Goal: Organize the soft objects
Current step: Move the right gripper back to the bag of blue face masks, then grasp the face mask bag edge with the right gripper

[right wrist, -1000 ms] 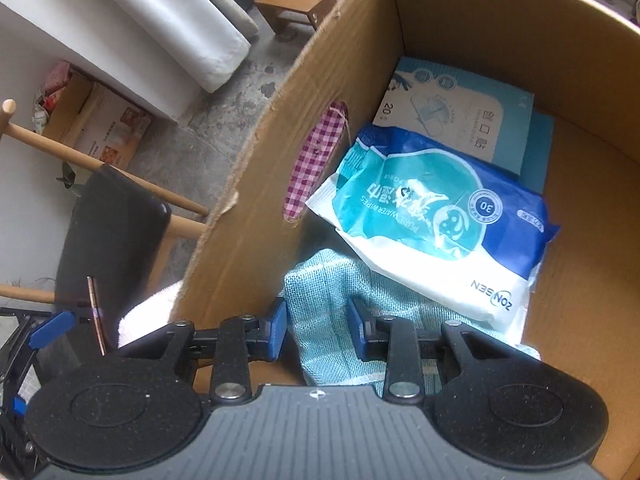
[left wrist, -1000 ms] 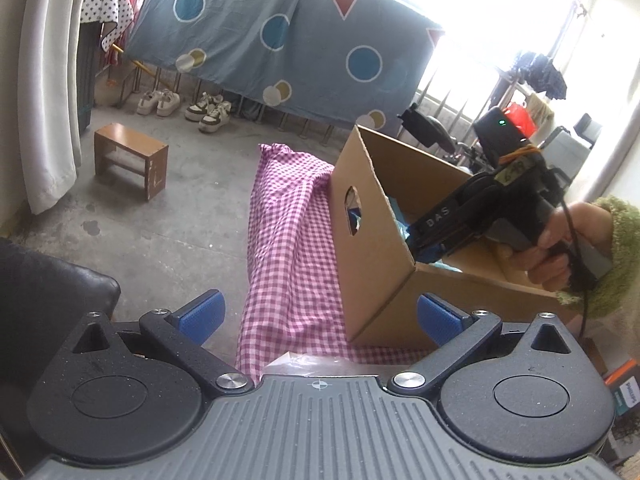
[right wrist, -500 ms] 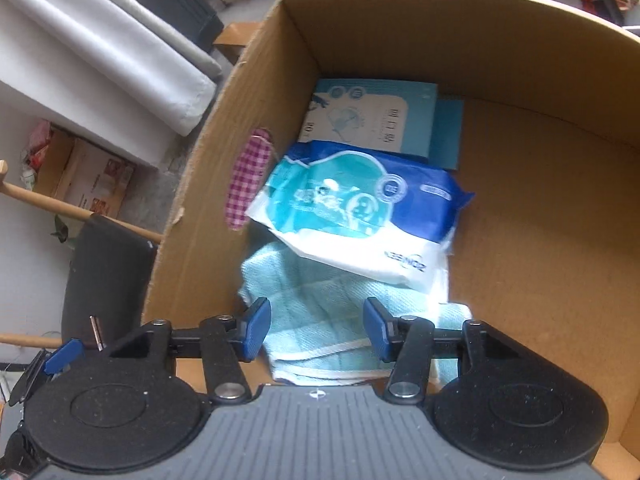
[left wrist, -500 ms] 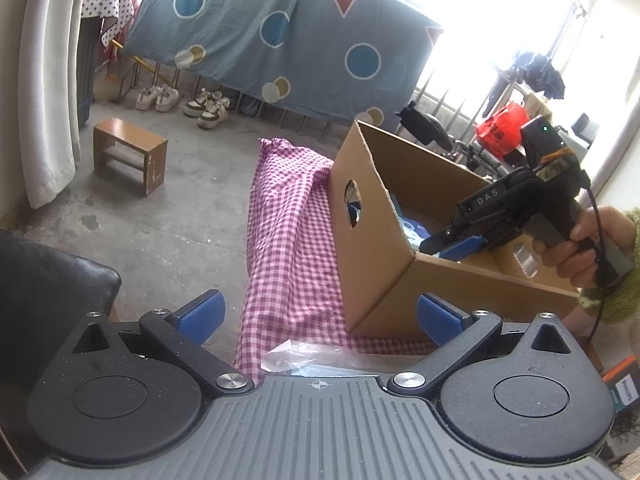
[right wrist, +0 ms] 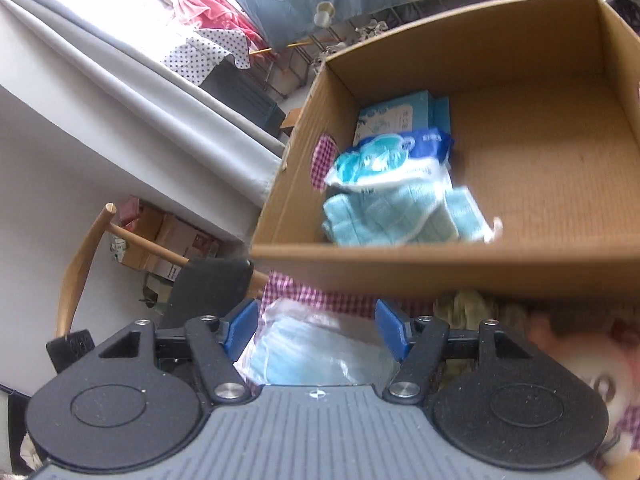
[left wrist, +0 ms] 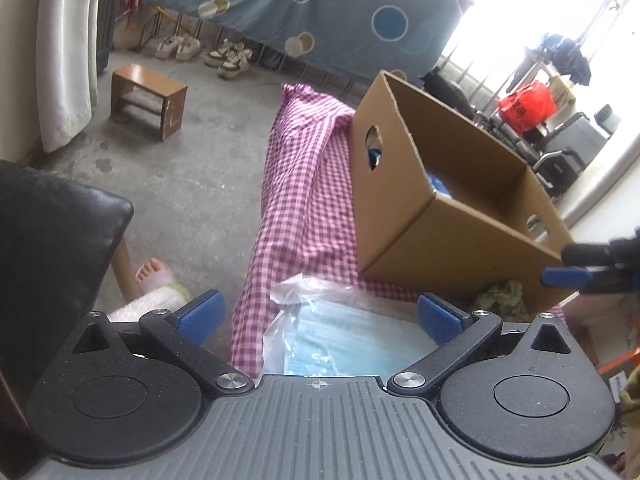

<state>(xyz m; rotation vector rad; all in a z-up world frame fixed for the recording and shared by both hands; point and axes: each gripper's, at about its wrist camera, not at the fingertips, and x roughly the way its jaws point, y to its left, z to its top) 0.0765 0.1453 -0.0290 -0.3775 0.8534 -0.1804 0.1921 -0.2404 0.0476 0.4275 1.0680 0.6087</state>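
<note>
The open brown cardboard box [right wrist: 460, 268] sits on the pink-and-white checked cloth [left wrist: 304, 200], and everything is best placed from it. Inside it, against its left wall, lie a pale blue knitted cloth [right wrist: 392, 216], a blue-and-white soft pack of wipes [right wrist: 384, 160] resting on that cloth, and a flat light-blue carton [right wrist: 396, 118] behind. They look gathered there as the sorted pile.

In front of the box's near wall lies a clear plastic bag of light-blue face masks [left wrist: 340, 340], probably next to go in. Beside it, also against the near wall, are an olive-green crumpled fabric [left wrist: 502, 294] and a blurred pink-and-white plush toy [right wrist: 592, 364].

The right gripper [right wrist: 312, 330] is outside the box, angled down over the mask bag; its jaws are opening, holding nothing, with the bag below them. The left gripper [left wrist: 320, 314] points down at the same bag, jaws spread wide and empty, seemingly waiting.
</note>
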